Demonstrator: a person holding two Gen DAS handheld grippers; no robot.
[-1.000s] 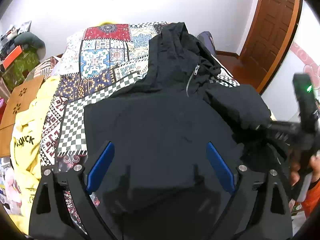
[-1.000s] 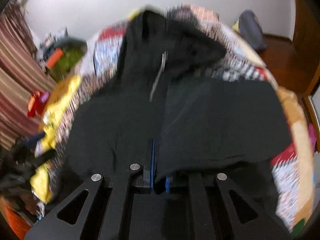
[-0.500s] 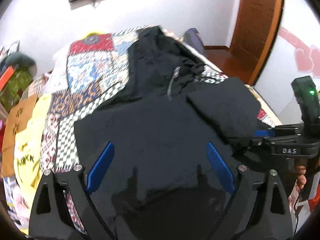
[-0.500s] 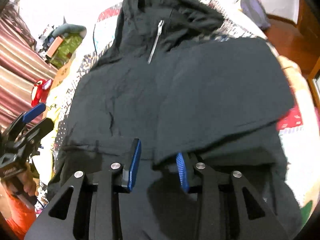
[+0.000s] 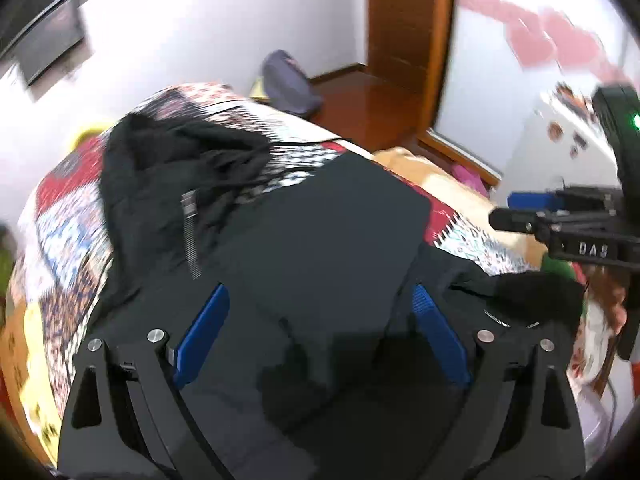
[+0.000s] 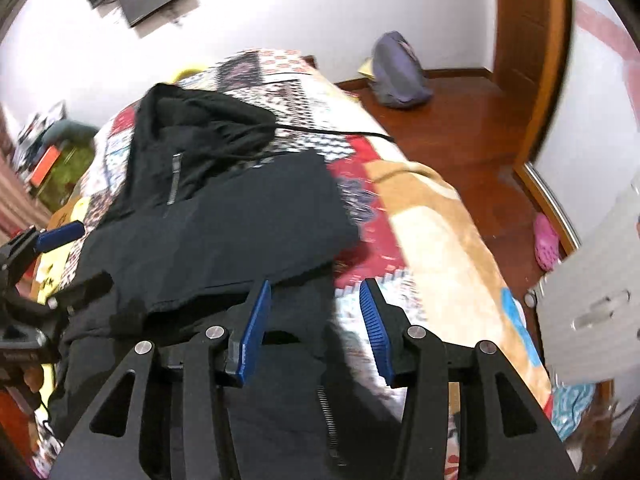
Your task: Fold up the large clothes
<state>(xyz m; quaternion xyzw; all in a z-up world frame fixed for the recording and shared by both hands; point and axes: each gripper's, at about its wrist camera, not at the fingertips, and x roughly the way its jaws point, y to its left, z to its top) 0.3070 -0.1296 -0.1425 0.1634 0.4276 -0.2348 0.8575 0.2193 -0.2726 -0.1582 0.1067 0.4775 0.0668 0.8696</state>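
Observation:
A large black hooded zip jacket (image 5: 304, 240) (image 6: 216, 216) lies on a bed with a patchwork cover (image 5: 64, 240) (image 6: 420, 208), hood toward the far wall. One side panel is folded over the body. My left gripper (image 5: 320, 332) hangs above the jacket's lower part, open, nothing between its blue pads. My right gripper (image 6: 316, 320) hovers over the jacket's hem and the bed's right edge; its jaws are opening and no cloth is pinched between them. The right gripper also appears at the right edge of the left wrist view (image 5: 520, 208), and the left gripper at the left edge of the right wrist view (image 6: 56, 236).
A yellow garment (image 6: 52, 268) lies at the bed's left side. A purple-grey bag (image 6: 400, 76) sits on the wooden floor by the wall, near a wooden door (image 6: 532, 40). A pink slipper (image 6: 546, 240) lies on the floor. A white panel (image 6: 592, 300) stands at the right.
My right gripper went from shut on the black cloth to open, letting the folded panel drop onto the jacket, and drew back to the right. Both views swung right toward the door.

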